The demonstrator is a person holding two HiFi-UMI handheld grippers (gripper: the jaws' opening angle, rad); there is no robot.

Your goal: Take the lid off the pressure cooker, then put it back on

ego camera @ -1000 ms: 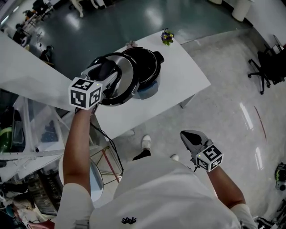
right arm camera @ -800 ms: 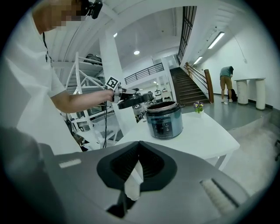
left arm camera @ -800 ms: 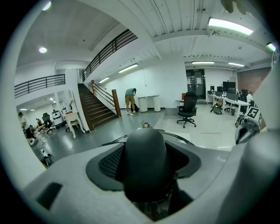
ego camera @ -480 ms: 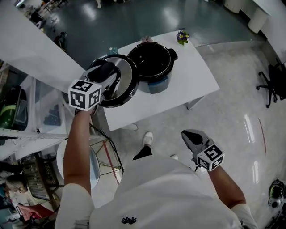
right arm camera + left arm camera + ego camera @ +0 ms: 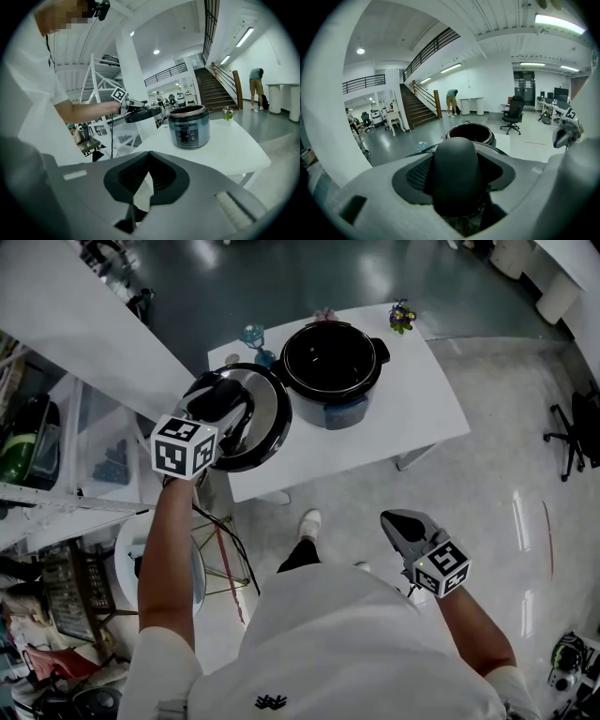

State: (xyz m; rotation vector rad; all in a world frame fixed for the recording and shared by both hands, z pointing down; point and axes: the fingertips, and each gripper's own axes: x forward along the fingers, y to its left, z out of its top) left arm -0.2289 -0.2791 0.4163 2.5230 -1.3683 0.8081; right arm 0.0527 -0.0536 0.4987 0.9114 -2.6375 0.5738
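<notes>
**Lid carried clear of the cooker, left gripper clamped on its knob**

Head view: over the last second the round shiny steel lid (image 5: pixel 267 418) had slid off the rim of the black cylindrical pressure cooker pot (image 5: pixel 333 362), which it had overlapped. It now hung at the pot's 8 o'clock, over the left edge of the white table (image 5: pixel 412 418). The left gripper (image 5: pixel 225 401) carried it roughly level, probably so it could go back on squarely. The right gripper (image 5: pixel 401 526) waited at 5 o'clock, well apart from the table, seemingly not needed. Left gripper view: the jaws were clamped on the lid's black domed knob (image 5: pixel 454 173), with the open pot beyond at 12 o'clock. Right gripper view: the jaws were together on nothing, with the pot on the table at 1 o'clock above them.
</notes>
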